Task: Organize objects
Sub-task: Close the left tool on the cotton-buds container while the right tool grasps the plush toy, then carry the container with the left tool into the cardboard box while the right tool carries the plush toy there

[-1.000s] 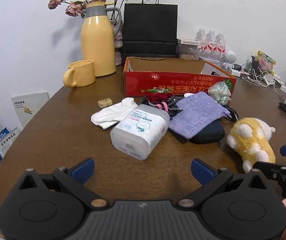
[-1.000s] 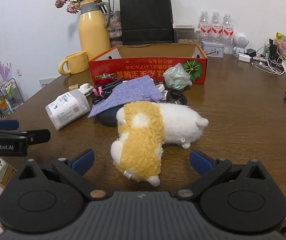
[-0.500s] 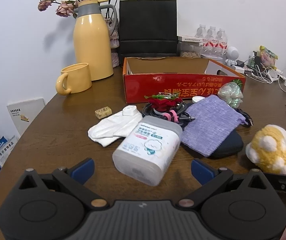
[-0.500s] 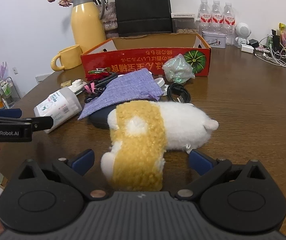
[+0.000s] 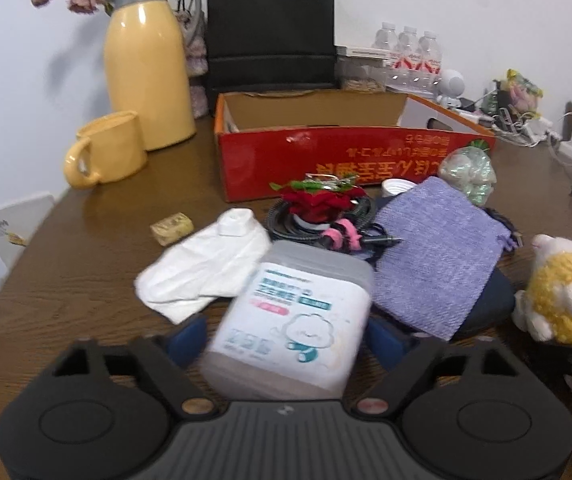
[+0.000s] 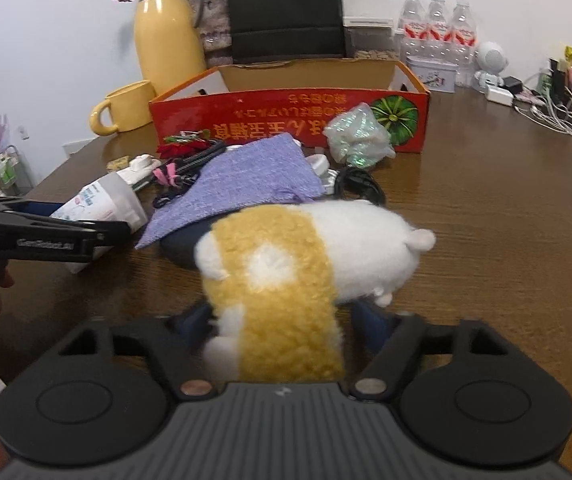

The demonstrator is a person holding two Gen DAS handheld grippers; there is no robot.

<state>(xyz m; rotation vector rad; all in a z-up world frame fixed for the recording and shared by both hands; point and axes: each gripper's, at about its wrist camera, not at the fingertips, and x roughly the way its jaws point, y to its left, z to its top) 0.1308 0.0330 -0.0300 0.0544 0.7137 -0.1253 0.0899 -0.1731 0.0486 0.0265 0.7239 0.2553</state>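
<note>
The left gripper [image 5: 286, 338] has a white wipes tub [image 5: 292, 320] lying between its blue fingers [image 5: 187, 338]; the tub hides both pad faces and the view is blurred, so whether they press on it I cannot tell, though the jaws are closing. Just beyond the tub lie a white cloth [image 5: 205, 272], a coiled cable [image 5: 318, 220] and a purple pouch [image 5: 440, 252]. The right gripper [image 6: 281, 332] is closing too, straddling the yellow-and-white plush toy [image 6: 286, 276], whose fur covers the fingertips; contact is unclear. Everything sits on a brown wooden table [image 6: 486, 216], with an open red cardboard box [image 6: 286, 120] behind the clutter, a yellow mug [image 5: 105, 152] and jug [image 5: 147, 72] at the left, against a white wall.
</note>
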